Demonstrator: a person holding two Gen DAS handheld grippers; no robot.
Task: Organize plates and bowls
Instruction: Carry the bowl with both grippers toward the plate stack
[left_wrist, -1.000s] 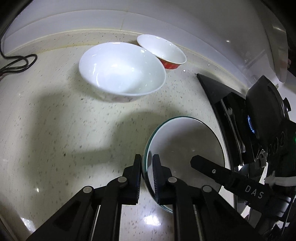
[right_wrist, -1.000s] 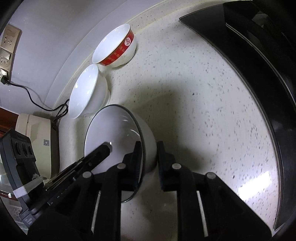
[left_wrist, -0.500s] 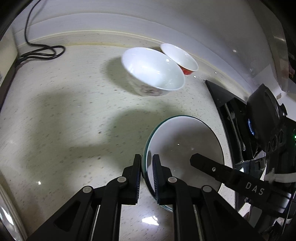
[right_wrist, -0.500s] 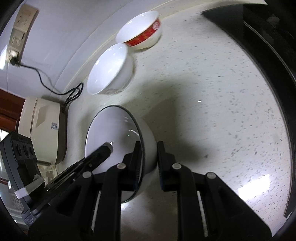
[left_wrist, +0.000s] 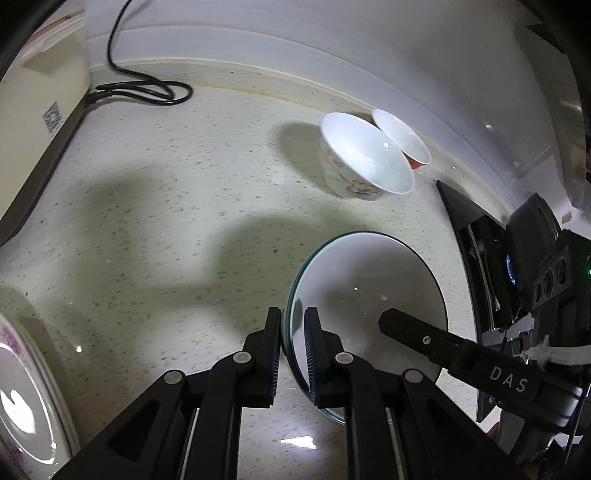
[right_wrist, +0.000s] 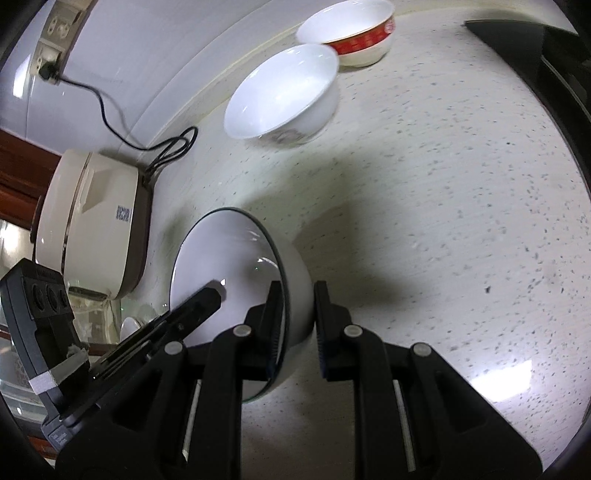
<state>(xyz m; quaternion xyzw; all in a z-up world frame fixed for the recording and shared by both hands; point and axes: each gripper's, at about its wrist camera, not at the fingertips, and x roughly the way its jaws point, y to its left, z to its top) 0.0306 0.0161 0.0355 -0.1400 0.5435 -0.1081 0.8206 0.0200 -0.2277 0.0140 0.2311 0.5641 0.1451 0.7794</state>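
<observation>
A white bowl with a dark green rim (left_wrist: 369, 295) hangs a little above the speckled counter, carried by both grippers. My left gripper (left_wrist: 293, 339) is shut on its left rim. My right gripper (right_wrist: 297, 317) is shut on the opposite rim and wall of the same bowl (right_wrist: 229, 266). Each view shows the other gripper's finger reaching into the bowl. By the back wall stand a white bowl with a flower print (left_wrist: 365, 158) and, touching it, a red-banded bowl (left_wrist: 400, 138). The right wrist view shows the flower bowl (right_wrist: 280, 92) and the red-banded bowl (right_wrist: 351, 33) too.
A cream appliance (right_wrist: 96, 221) stands at the left with its black cable (left_wrist: 144, 88) coiled on the counter and plugged into a wall socket (right_wrist: 51, 48). A pink-patterned plate (left_wrist: 22, 398) shows at the lower left. The black stove (left_wrist: 472, 229) borders the right.
Both grippers have carried the green-rimmed bowl to the left along the counter. The two bowls by the wall have dropped back to the right; the appliance and the patterned plate have come into view.
</observation>
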